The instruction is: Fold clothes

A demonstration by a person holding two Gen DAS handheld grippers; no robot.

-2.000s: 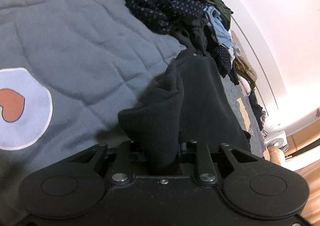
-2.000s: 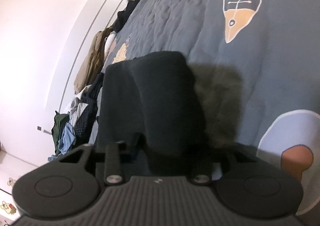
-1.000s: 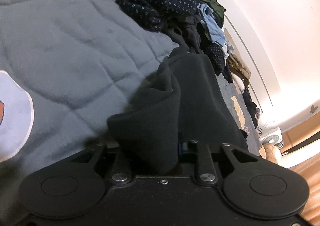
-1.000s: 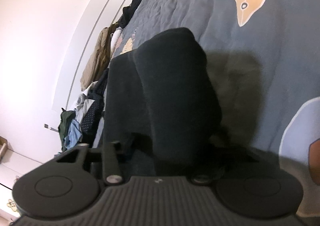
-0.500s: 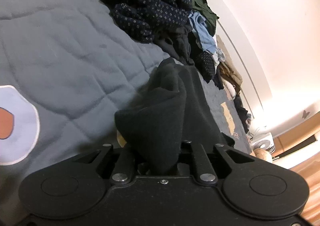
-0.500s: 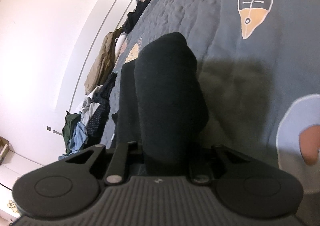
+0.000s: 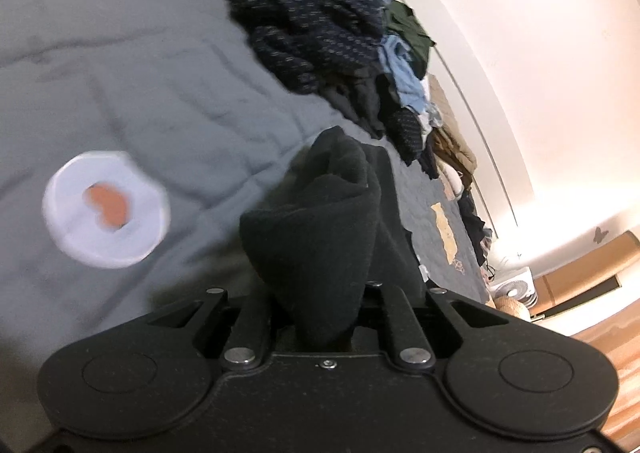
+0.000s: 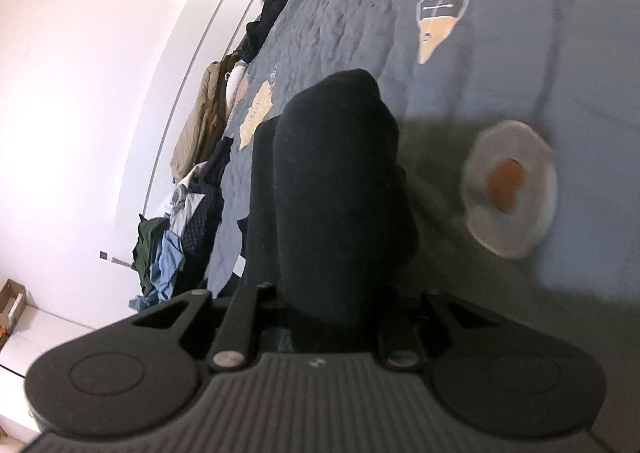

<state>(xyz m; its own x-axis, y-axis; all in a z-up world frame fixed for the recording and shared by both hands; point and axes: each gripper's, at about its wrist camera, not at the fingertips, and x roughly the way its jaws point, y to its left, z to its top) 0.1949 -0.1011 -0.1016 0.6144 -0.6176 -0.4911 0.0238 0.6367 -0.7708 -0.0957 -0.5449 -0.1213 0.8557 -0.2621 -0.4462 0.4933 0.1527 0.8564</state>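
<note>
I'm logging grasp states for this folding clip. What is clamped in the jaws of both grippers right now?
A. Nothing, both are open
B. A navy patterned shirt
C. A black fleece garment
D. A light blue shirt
C: in each wrist view, the black fleece garment bunches up out of the closed jaws of the left gripper and the right gripper, above the grey quilt.
</note>
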